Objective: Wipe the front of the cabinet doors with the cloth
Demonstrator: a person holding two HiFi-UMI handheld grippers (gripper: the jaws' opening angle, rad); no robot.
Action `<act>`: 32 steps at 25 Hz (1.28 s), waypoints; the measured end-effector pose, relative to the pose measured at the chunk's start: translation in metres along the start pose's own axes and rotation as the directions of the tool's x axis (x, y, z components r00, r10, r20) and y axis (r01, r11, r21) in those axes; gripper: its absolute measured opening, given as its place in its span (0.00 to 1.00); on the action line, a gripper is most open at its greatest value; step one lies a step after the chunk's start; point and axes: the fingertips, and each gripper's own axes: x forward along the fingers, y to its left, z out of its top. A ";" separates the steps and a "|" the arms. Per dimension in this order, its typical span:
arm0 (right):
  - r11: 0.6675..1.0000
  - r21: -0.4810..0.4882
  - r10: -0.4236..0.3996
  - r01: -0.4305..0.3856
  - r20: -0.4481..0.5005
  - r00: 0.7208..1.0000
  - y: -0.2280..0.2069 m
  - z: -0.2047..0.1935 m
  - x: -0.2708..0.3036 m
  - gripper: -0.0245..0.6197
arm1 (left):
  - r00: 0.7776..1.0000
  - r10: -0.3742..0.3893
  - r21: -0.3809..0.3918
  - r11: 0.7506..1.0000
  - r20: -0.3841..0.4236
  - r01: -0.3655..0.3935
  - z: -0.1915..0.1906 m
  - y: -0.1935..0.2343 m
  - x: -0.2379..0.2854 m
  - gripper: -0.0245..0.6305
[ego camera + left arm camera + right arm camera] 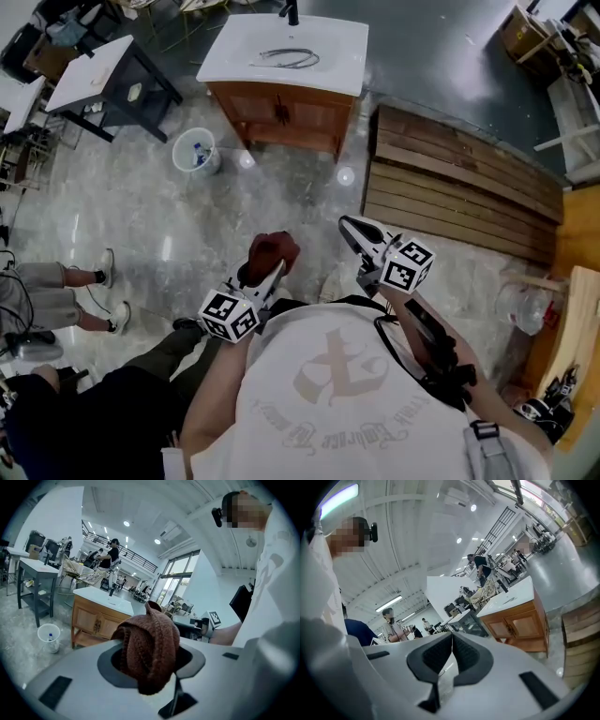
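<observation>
A wooden vanity cabinet (286,114) with a white sink top stands across the floor, its two doors (96,621) facing me; it also shows in the right gripper view as the cabinet (518,625). My left gripper (270,265) is shut on a bunched dark brown cloth (272,251), which fills its jaws as the cloth (149,646). My right gripper (354,232) is shut with nothing in it, its pads (440,654) touching. Both grippers are held near my chest, well short of the cabinet.
A white bucket (196,151) stands on the floor left of the cabinet. A dark-framed table (112,80) is further left. Wooden planks (459,187) lie at right. A person's legs (66,291) are at the left edge. Marble floor lies between me and the cabinet.
</observation>
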 end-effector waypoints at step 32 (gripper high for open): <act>0.982 -0.171 -0.096 0.078 -0.096 0.991 -0.040 0.040 0.122 0.06 | 0.994 -0.106 0.036 0.994 -0.018 0.106 0.102 0.137 0.064 0.29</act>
